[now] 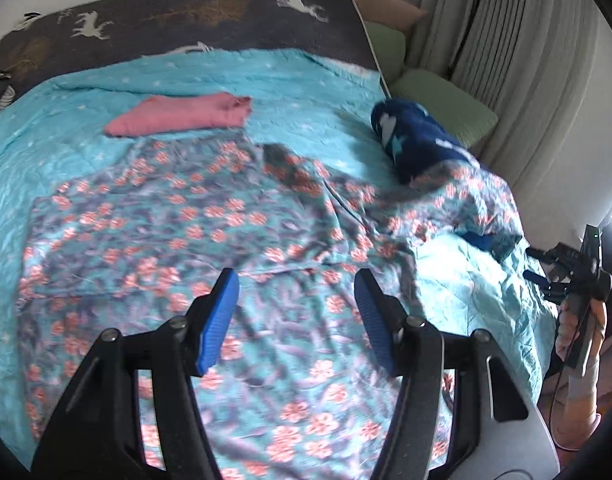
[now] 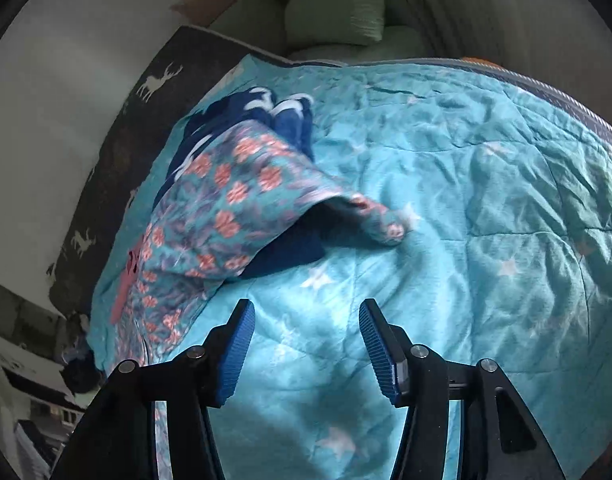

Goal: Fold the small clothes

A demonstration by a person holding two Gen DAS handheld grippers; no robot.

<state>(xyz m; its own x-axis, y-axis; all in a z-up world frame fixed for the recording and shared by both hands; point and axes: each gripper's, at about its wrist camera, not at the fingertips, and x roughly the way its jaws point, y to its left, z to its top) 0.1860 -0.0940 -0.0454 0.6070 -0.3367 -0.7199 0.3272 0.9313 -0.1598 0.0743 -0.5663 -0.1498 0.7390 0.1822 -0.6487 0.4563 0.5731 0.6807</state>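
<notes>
Jaws on my left gripper (image 1: 296, 320) stand apart, empty, above the floral garment (image 1: 178, 240) spread on the turquoise quilt (image 1: 314, 92). My right gripper (image 2: 306, 346) gapes too, over bare quilt, the garment's sleeve (image 2: 362, 216) draped ahead.

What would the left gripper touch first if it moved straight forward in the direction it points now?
Most likely the flower-printed teal garment spread on the bed; the open left gripper looks aimed at it, with nothing between. Depth is uncertain.

Folded garment (image 1: 178, 116) lies behind spread garment (image 1: 210, 264).
</notes>
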